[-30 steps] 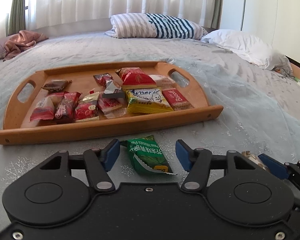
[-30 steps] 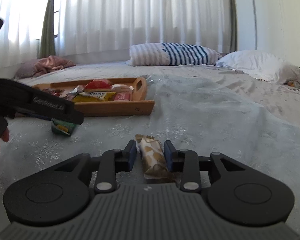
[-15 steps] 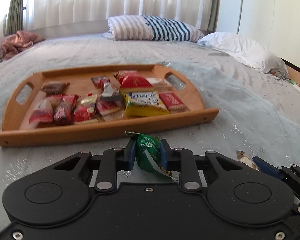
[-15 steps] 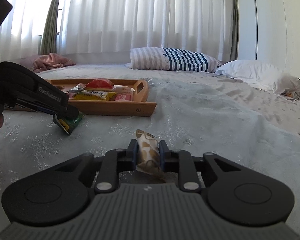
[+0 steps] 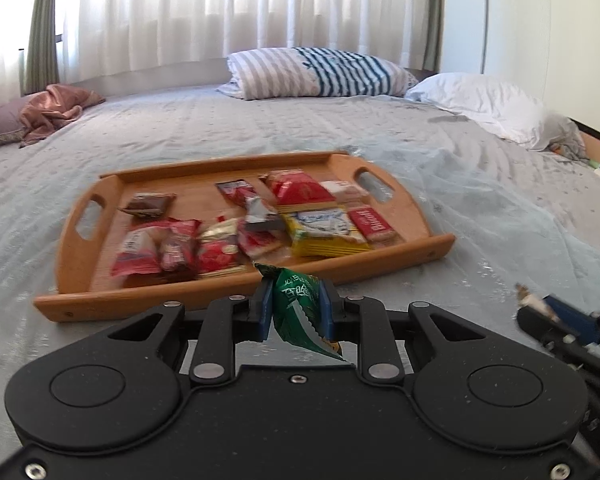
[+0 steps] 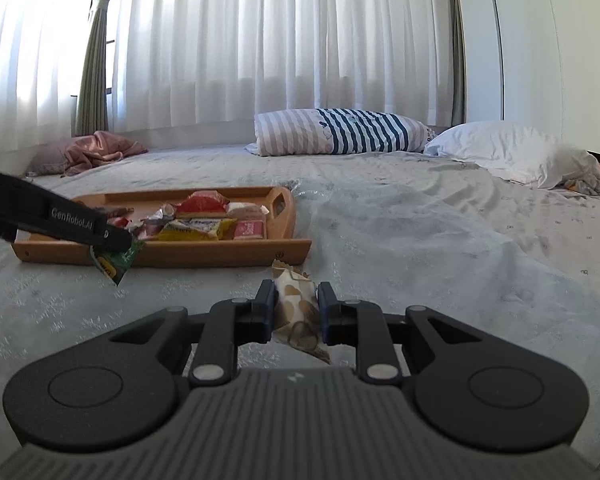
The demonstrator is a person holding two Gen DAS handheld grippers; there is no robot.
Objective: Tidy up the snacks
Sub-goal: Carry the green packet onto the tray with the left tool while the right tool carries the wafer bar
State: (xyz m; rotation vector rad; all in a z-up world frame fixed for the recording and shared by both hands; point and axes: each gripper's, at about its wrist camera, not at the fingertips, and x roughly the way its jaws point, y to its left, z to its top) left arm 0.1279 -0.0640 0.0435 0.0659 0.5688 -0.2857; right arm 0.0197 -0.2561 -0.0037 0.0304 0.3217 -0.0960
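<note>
Left gripper (image 5: 296, 310) jaws clamped on green snack packet (image 5: 298, 316), raised at wooden tray (image 5: 236, 300) near edge. Right gripper (image 6: 298, 312) jaws clamped on beige snack bar (image 6: 298, 310), above bedspread (image 6: 440, 240).

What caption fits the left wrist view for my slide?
Left gripper shut on a green snack packet, lifted before the wooden tray of snacks on the bed.

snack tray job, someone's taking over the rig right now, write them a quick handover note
Left gripper: jaws have just closed on the green packet, lifted off the bedspread.
Right gripper: jaws shut on the beige wrapped bar.
Wooden tray sits just ahead on the bedspread, already holding many snacks.
Done: both loose snacks picked up.
Left: carry both to the tray and release them there.
</note>
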